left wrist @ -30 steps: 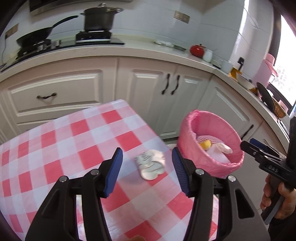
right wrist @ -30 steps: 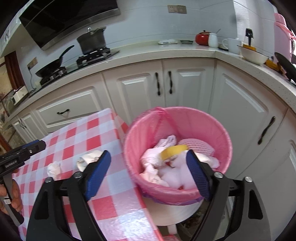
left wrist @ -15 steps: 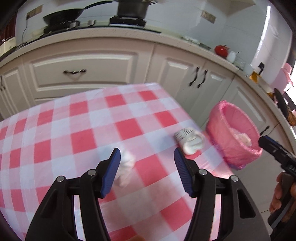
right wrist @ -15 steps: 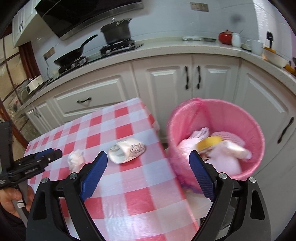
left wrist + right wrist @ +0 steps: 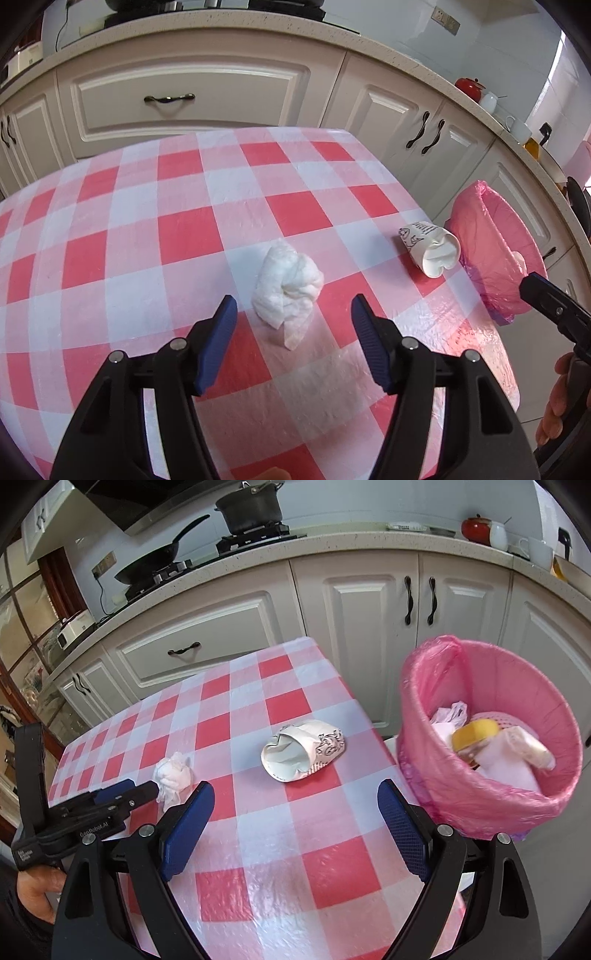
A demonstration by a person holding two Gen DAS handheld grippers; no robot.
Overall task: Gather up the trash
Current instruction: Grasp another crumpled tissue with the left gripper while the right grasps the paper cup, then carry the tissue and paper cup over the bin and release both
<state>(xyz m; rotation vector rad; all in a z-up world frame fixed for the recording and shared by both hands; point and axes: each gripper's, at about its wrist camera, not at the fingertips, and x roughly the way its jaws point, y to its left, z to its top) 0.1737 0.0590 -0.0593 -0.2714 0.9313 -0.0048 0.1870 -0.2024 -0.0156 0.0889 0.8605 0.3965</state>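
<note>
Just ahead of left hand-held gripper [image 5: 290,319]: tissue wad [image 5: 286,286]

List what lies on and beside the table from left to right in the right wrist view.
left gripper → crumpled tissue → crushed paper cup → pink-lined trash bin, which stands off the checkered table's right edge with trash already inside.
</note>
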